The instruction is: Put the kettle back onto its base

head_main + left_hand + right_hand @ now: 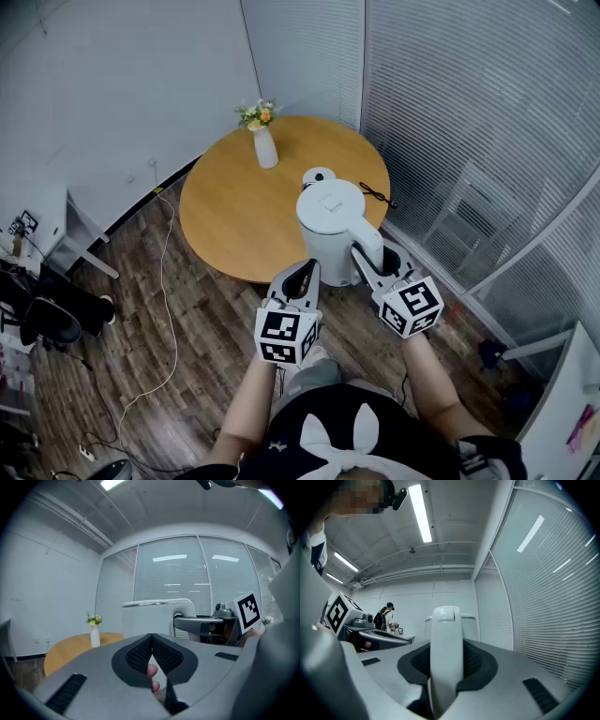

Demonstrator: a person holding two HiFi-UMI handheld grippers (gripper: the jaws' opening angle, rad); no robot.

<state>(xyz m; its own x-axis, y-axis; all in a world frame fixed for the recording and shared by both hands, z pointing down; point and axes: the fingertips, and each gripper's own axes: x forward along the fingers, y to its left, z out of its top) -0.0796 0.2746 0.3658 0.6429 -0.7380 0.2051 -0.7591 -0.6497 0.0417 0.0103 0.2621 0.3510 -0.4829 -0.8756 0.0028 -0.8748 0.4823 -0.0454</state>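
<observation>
While the kettle is aloft: right gripper clamps its handle; left gripper closed, empty.
Next: carry farther onto the base on the worktop.

White plastic kettle, tan round wooden tabletop, dark brown plank floor, and black-and-white square markers on left tool and right tool.

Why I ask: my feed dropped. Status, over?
Right tongs shut on kettle handle. Left tongs shut, empty. Kettle lifted, short of base. Vase well aside.
</observation>
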